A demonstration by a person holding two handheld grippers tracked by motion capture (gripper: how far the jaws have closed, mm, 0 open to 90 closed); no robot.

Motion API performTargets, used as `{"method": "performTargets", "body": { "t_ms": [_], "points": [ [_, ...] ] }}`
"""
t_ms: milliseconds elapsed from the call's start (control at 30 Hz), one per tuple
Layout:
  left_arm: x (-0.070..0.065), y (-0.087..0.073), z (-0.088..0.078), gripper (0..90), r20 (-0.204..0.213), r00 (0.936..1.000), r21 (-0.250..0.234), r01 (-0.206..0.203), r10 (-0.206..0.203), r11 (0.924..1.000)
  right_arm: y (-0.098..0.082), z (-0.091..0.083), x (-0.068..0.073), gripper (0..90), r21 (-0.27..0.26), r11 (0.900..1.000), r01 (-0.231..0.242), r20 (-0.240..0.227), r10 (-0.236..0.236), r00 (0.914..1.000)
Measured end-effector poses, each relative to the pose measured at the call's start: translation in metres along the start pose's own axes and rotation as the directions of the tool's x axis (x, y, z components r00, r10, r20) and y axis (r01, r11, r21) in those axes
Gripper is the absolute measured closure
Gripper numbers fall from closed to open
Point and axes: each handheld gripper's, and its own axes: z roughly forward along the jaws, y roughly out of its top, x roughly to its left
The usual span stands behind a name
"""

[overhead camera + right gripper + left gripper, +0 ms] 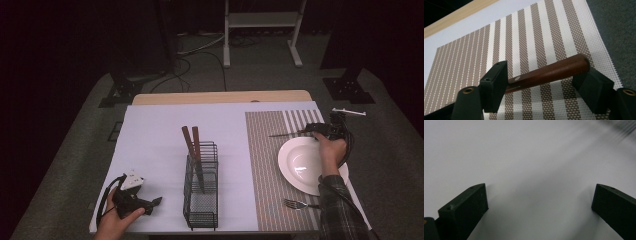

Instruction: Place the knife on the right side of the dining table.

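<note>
White-covered surface (pixel 160 130) carries a striped placemat (pixel 265 150), where the right tool (pixel 544 82), jaws apart around a wooden-handled knife (pixel 554 72) lying beyond the plate (pixel 305 165), should withdraw straight back; left tool (pixel 539 200) wide, empty.

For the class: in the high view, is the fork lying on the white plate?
No: the fork lies on the striped placemat, in front of the white plate.

Dim surroundings, soft blurred close-ups
</note>
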Motion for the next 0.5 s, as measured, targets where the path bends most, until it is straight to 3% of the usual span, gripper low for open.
{"method": "performTargets", "body": {
  "t_ms": [500],
  "points": [
    [0.0000, 0.0000, 0.0000, 0.0, 0.000, 1.0000, 0.000, 0.001, -0.001, 1.0000, 0.0052, -0.0010, -0.0012, 18.8, 0.020, 1.000, 0.022, 0.066, -0.024, 0.9976]
  ]
}}
